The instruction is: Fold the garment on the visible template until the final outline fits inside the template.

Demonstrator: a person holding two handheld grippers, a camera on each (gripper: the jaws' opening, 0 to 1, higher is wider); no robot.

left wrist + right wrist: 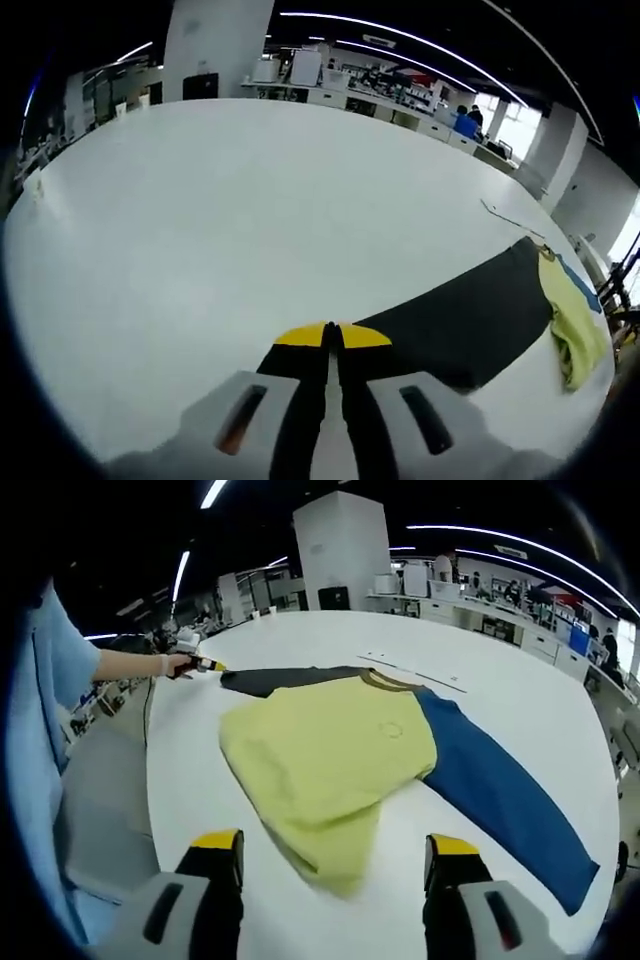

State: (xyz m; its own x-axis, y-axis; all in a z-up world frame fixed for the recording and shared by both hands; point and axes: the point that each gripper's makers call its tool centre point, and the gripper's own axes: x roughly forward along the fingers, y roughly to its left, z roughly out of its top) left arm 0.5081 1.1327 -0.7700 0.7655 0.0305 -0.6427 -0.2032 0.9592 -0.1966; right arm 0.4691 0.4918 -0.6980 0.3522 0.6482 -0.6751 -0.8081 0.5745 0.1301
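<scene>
The left gripper view sits low over the white table, looking along its pressed-together jaws across the broad tabletop toward the office desks at twelve o'clock; the garment trails off at three to four o'clock. The right gripper view rides higher and farther back, looking down between its spread jaws at the garment lying near, dead centre. At ten o'clock it catches the person's hand holding the left gripper. Both views share the table and garment.
</scene>
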